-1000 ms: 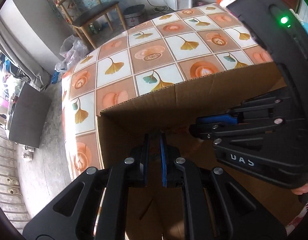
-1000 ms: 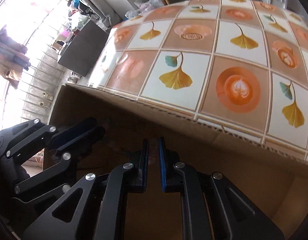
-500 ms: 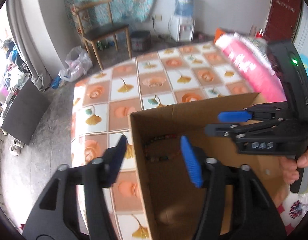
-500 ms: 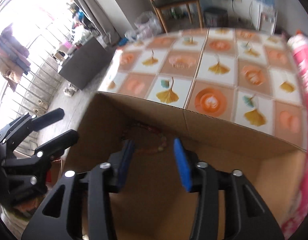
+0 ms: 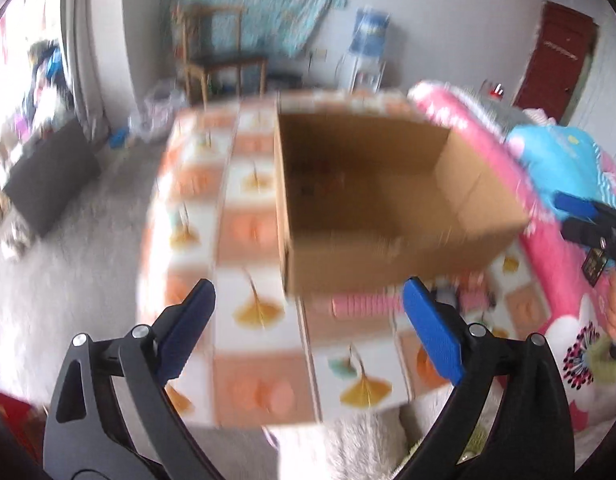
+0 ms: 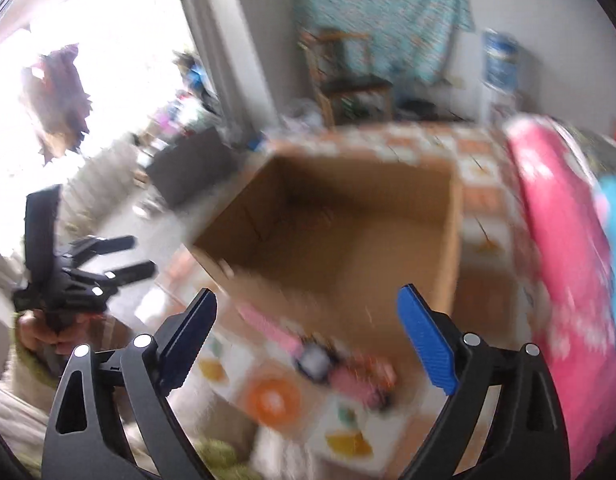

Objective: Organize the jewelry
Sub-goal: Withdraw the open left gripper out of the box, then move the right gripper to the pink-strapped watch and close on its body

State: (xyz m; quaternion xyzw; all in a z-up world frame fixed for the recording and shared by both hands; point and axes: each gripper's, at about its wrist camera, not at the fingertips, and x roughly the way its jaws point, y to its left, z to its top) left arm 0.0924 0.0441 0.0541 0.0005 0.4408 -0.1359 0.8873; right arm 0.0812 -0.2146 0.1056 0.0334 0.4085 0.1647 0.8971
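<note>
While blur hides most detail, we make out dark beads point(image 5: 319, 178) lying on the floor of the open cardboard box point(image 5: 387, 264), toward its far left corner. Our box stands on the tiled-pattern desk point(image 5: 260, 312), near its right edge beside a pink bundle point(image 5: 507, 168). More small pink and dark pieces point(image 6: 339, 364) lie on the desk just before the box's near wall. Our left gripper point(image 5: 308, 320) and right gripper point(image 6: 308, 328) have just been opening; both sets of fingers stand wide apart and hold nothing.
</note>
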